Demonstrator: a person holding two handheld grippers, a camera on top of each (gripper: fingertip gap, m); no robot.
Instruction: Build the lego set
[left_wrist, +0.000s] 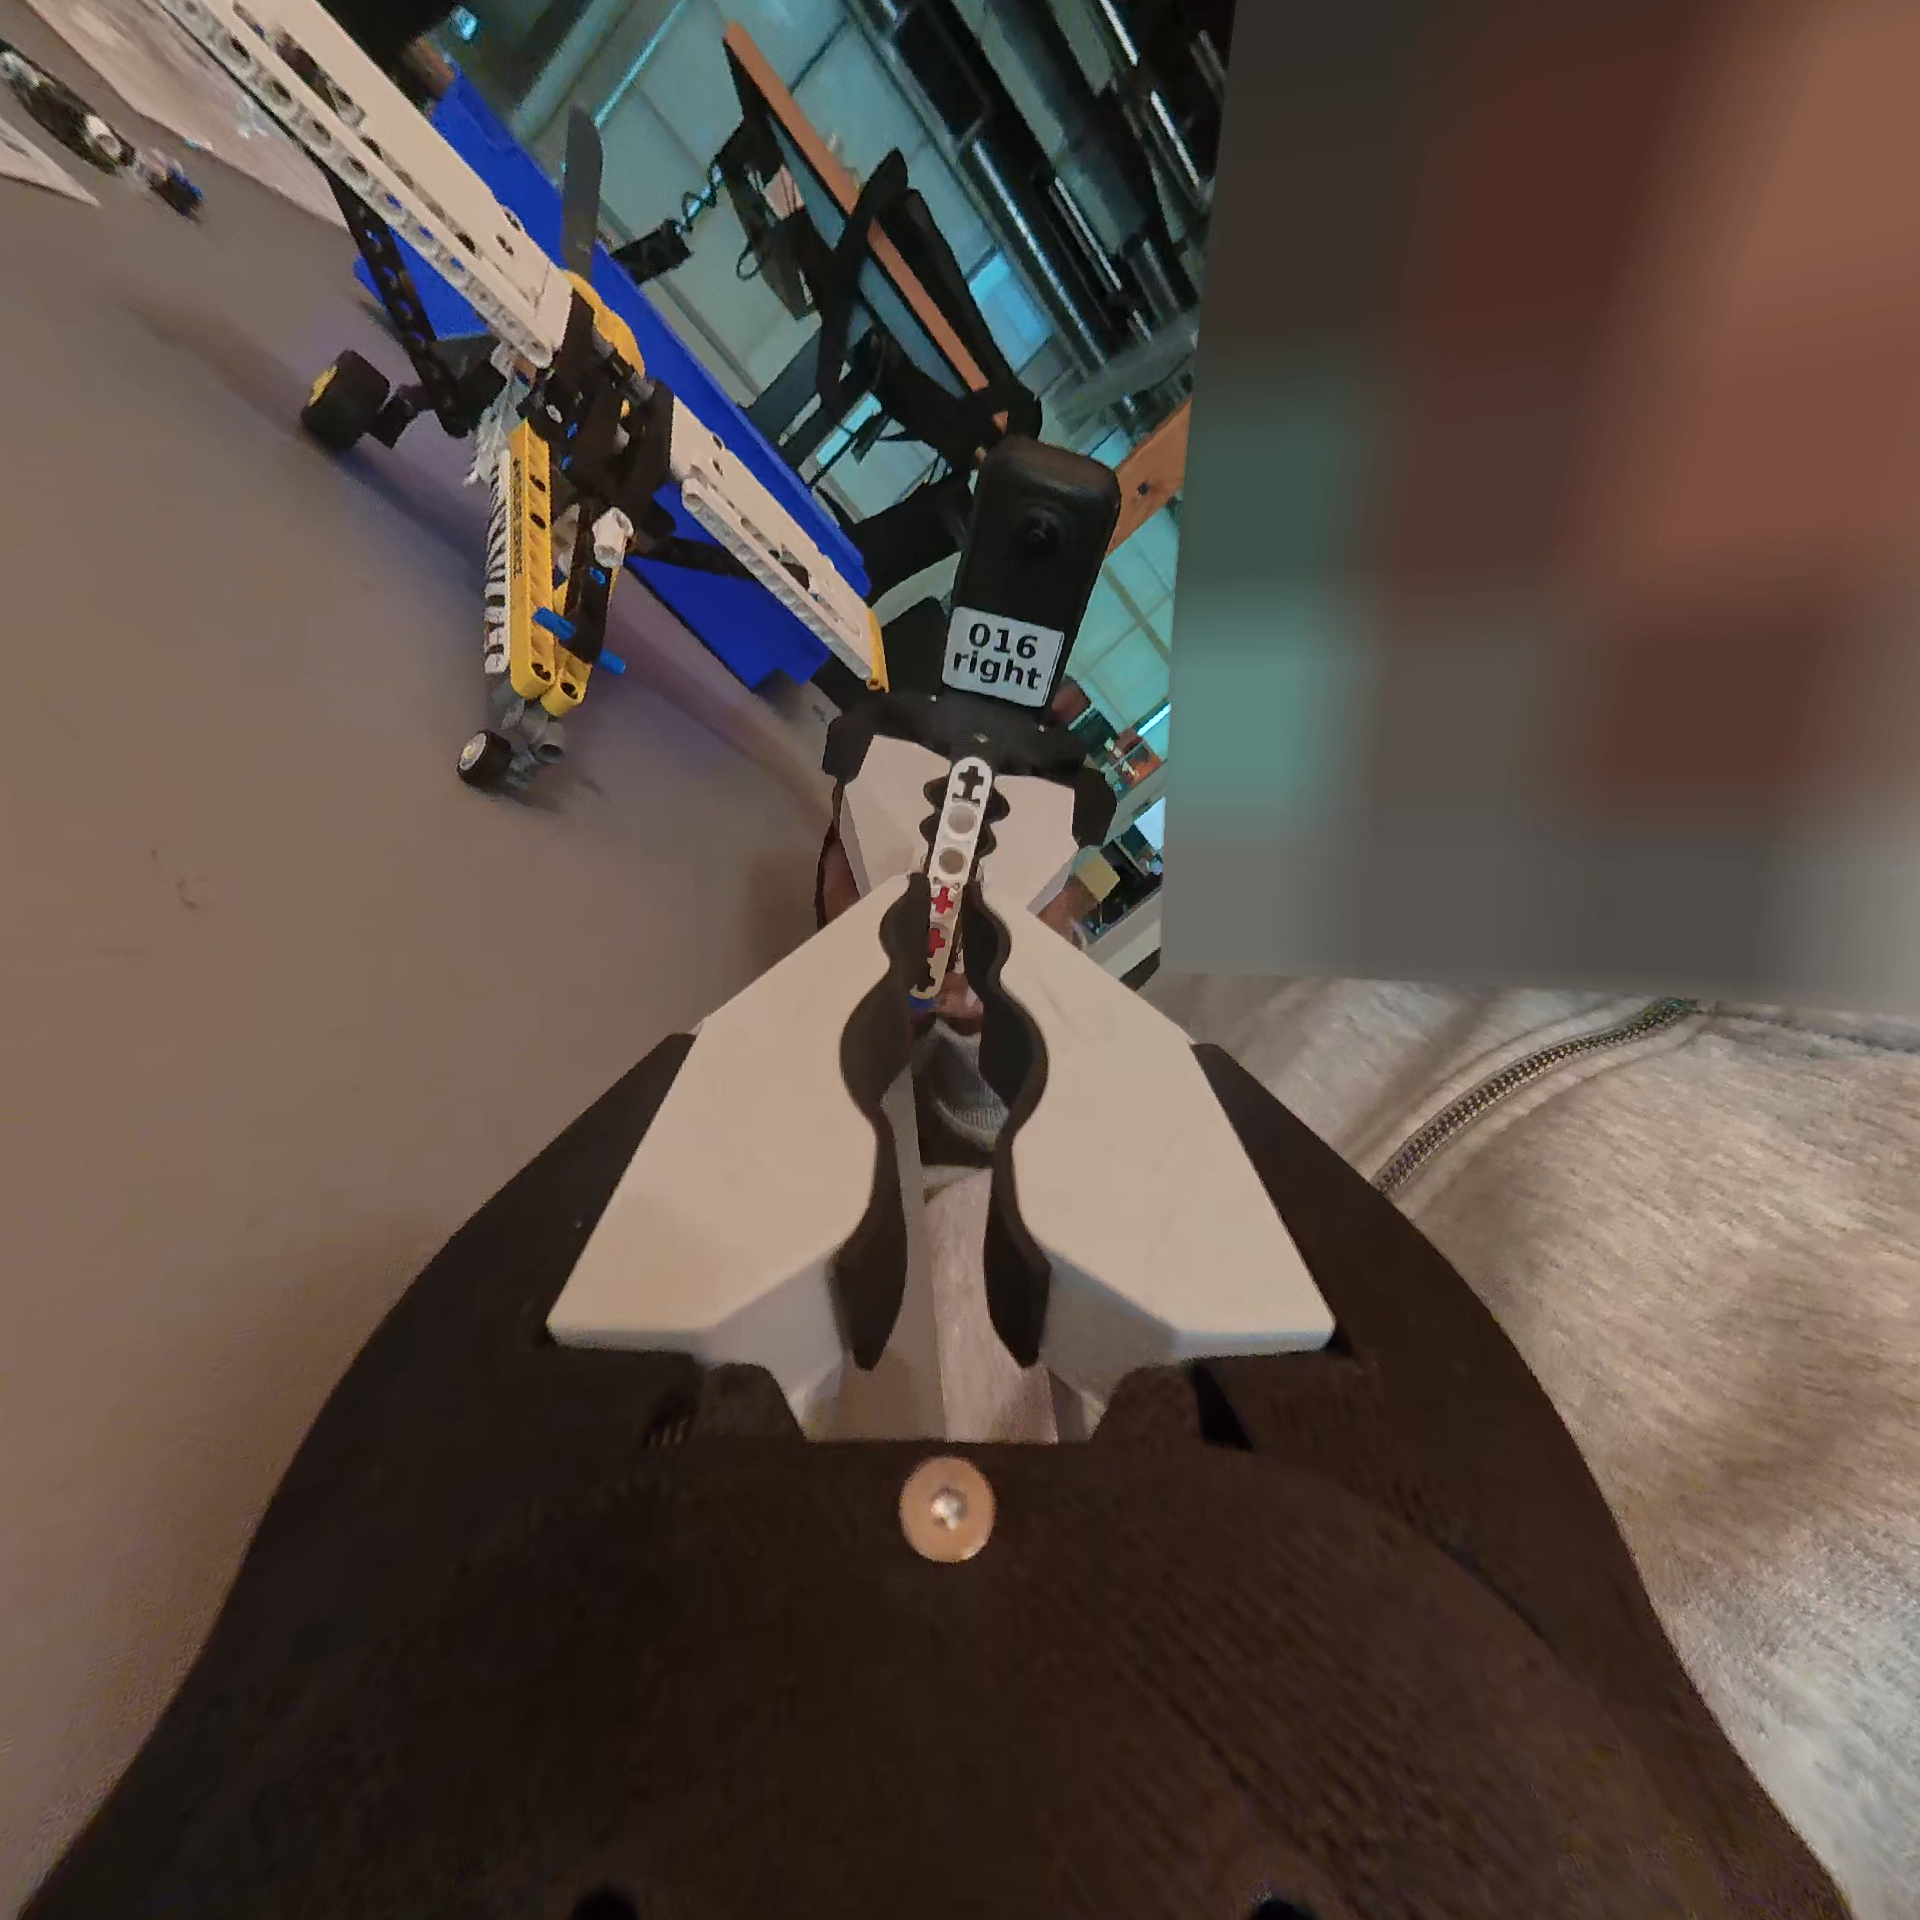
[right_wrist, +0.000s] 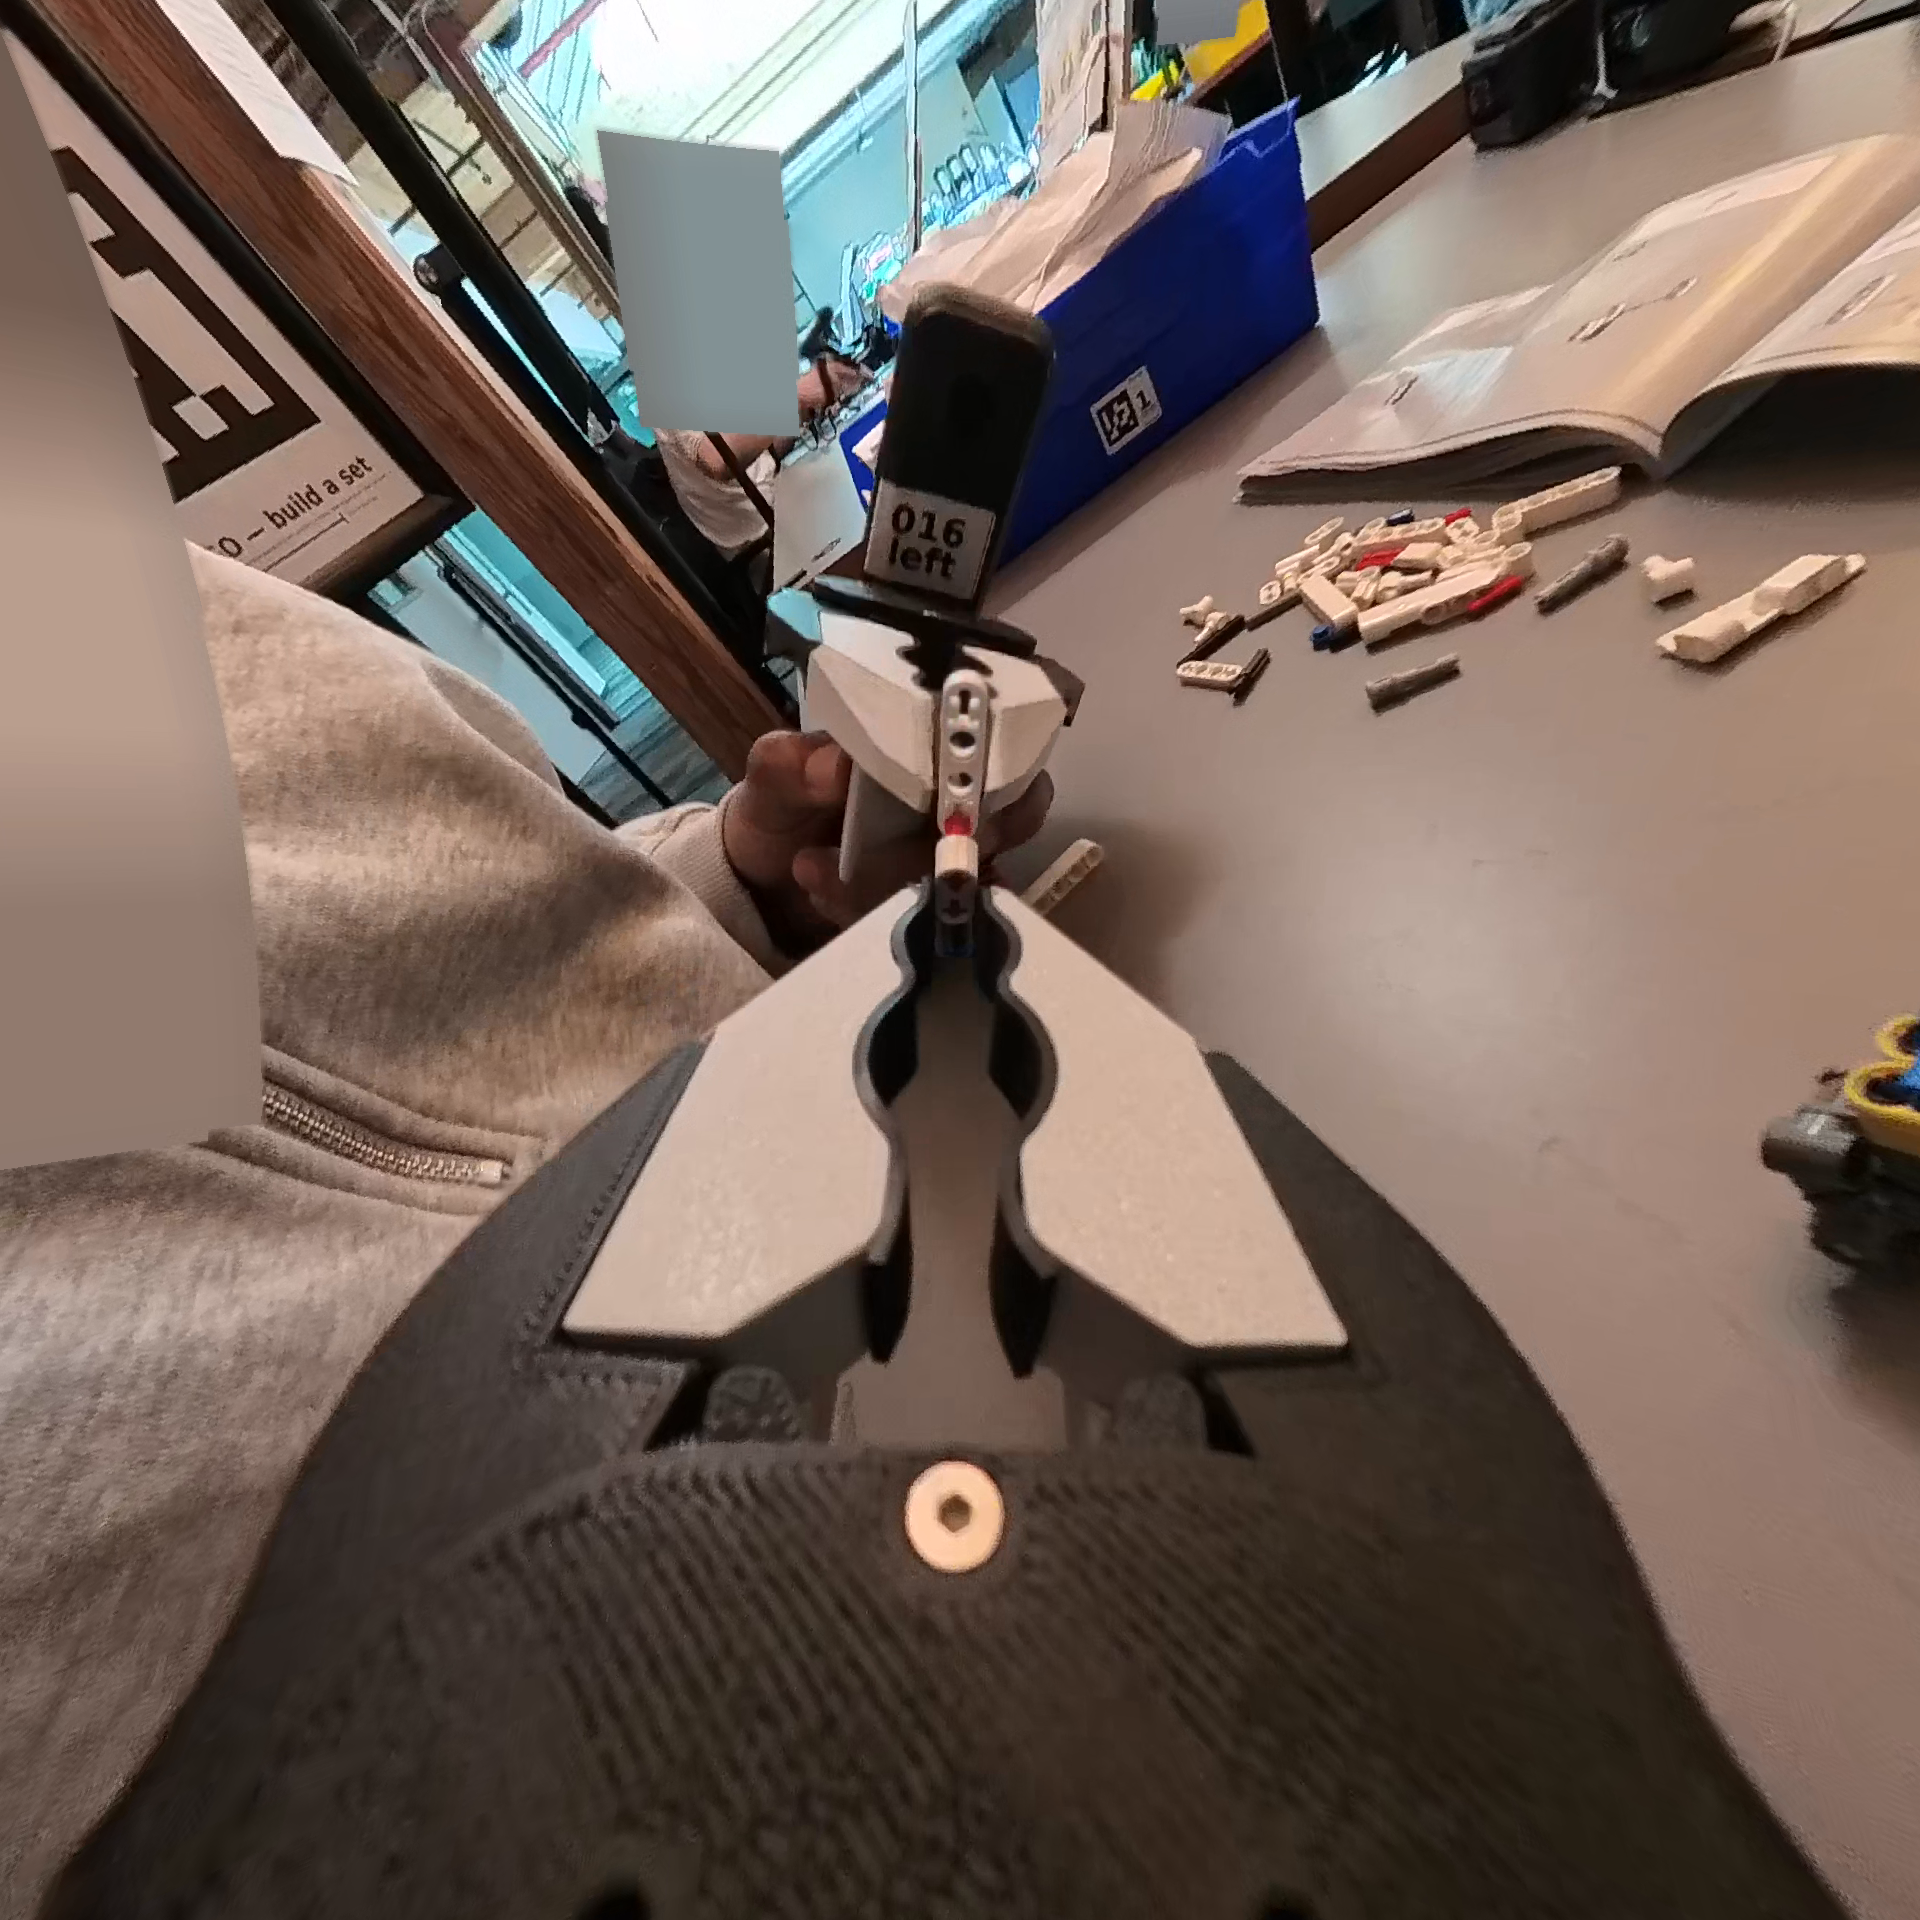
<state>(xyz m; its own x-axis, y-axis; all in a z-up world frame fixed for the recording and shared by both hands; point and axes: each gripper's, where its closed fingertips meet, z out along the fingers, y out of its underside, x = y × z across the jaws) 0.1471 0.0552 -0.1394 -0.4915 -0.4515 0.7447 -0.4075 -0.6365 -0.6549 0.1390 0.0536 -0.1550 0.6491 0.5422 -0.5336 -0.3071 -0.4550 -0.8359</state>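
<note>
My left gripper and right gripper face each other tip to tip above the table edge. Between them is a slim white beam with holes and red pins. My left gripper is shut on one end of it. My right gripper is shut on the other end, where a small white piece and a blue pin sit. The right gripper also shows in the left wrist view, and the left gripper in the right wrist view. A yellow, white and black plane model stands on the grey table.
A pile of loose white, grey and red pieces lies beside an open instruction booklet. A blue bin stands at the table's back. A loose white beam lies near the grippers. A person in a grey hoodie is close by. Less than 4 cm separates the two grippers' tips.
</note>
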